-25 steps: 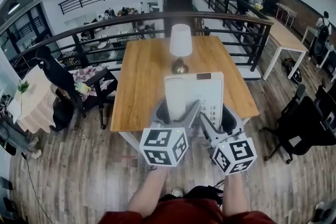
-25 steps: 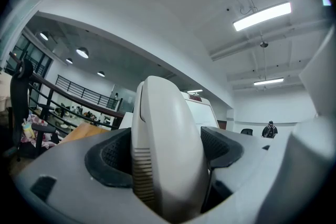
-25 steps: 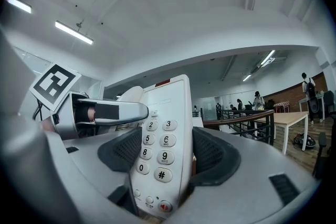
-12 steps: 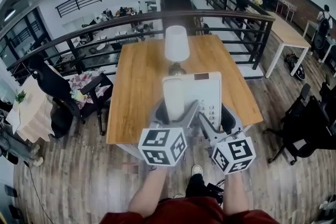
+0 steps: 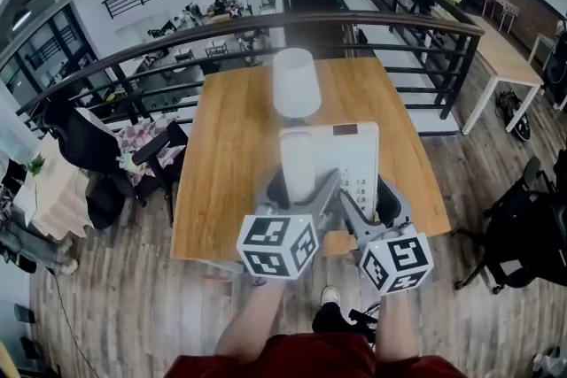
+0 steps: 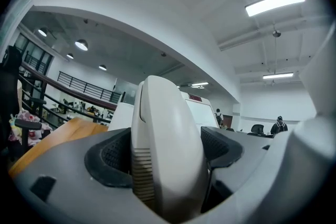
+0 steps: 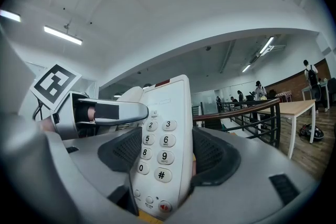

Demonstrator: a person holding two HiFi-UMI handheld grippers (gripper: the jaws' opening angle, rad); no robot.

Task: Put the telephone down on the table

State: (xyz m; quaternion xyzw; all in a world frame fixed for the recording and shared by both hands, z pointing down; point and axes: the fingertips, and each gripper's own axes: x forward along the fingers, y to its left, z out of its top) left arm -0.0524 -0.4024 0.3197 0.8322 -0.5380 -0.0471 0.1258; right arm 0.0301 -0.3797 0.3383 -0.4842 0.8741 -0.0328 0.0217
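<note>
Telephone (image 5: 341, 157): a white desk set, carried in both grippers in front of the person. In the head view it shows against the near half of the wooden counter (image 5: 230, 137), just short of the white-shaded lamp (image 5: 295, 84) standing further back on it. Contact between the set and the counter cannot be confirmed. The body is a flat rectangle with a dark strip near its top edge. The handset (image 5: 298, 164) lies in the cradle along its left side, and the keypad (image 5: 359, 189) occupies the right side. Left gripper (image 5: 297, 183): in the left gripper view its fingers (image 6: 113, 157) are clamped on the handset (image 6: 168, 149), one dark ribbed pad on each flank. The handset there reads as a smooth rounded off-white shell with a band of fine horizontal slots low on its side. Right gripper (image 5: 368, 195): in the right gripper view its fingers (image 7: 212, 157) are closed on the right edge of the telephone (image 7: 160, 149), pads against front and back. The round pale keys 2, 3, 5, 6, 8, 9, 0 and # are legible, with a red-marked button near the lower edge. The left gripper (image 7: 105, 112) is seen alongside. A dark railing (image 5: 177, 49) runs beyond the counter.
</note>
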